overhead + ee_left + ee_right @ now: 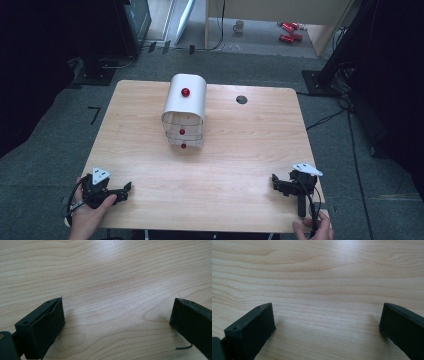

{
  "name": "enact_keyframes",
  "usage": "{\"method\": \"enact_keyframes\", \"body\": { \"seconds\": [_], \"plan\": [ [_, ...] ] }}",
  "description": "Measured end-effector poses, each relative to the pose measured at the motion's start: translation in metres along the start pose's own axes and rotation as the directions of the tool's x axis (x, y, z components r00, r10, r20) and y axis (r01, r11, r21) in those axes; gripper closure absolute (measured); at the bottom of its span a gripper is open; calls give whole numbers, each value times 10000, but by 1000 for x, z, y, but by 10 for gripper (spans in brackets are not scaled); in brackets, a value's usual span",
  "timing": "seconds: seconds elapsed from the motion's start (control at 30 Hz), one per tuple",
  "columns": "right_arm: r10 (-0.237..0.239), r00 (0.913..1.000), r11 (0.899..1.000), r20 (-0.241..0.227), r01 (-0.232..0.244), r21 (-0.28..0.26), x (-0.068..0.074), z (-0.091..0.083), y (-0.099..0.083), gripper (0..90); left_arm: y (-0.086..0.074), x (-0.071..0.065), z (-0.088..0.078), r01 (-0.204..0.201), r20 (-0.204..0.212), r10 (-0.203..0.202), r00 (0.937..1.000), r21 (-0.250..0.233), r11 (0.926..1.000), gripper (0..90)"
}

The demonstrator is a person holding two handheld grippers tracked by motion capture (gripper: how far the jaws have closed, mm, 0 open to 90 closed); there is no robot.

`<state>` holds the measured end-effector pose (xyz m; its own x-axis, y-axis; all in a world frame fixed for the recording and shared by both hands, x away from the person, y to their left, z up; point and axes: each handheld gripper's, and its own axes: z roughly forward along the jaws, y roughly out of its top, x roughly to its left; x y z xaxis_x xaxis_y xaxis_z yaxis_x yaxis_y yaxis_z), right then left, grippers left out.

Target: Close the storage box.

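A: Two grippers rest low in the high view: the left gripper (107, 189) at the lower left of the frame, the right gripper (291, 185) at the lower right, both on the wooden table (240, 165). Each has its jaws spread wide with nothing between them, and bare wood grain shows between the jaws in the left gripper view and the right gripper view.

B: And the work piece?

A: A small white cabinet (184, 110) with a rounded top stands at upper centre, well apart from both grippers. It carries three red knobs: one on the top (185, 92), two on the drawer fronts (182, 132).

B: What could go wrong?

A: Probably the pull. The cabinet looks light, so tugging a small knob with one gripper, unbraced by the other, could drag or tip the whole unit. The round knobs may also slip from a loose pinch.
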<state>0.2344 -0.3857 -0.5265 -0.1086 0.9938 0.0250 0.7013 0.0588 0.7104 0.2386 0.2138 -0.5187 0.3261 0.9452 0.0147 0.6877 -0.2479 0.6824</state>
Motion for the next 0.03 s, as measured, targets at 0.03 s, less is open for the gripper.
{"method": "enact_keyframes", "body": {
  "seconds": [0.03],
  "plan": [
    [-1,10000,10000,0,1,4,0,0,0,0,0,-1,0,49,-40,-49,10000,-12,10000,0]
  ]
}}
